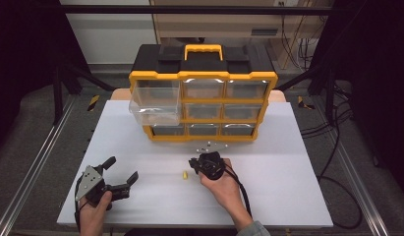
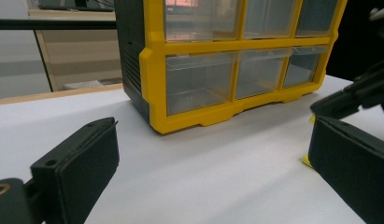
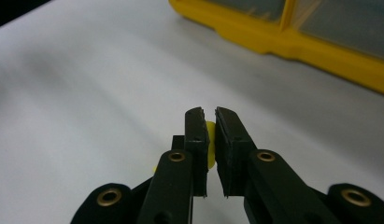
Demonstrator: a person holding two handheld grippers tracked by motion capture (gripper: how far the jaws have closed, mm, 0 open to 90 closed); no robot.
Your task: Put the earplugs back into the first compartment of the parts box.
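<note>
One yellow piece [image 3: 210, 140] sits pinched in the right tool [image 3: 211, 122].

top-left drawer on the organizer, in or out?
Out. The top-left drawer juts forward past the organizer's yellow frame in the high view; the other drawers sit flush.

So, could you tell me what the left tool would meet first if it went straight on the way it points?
Probably the yellow organizer: in the left gripper view it stands ahead between the open jaws of the left tool, its lower-left clear drawer nearest, across bare white table. Depth is hard to judge.
</note>
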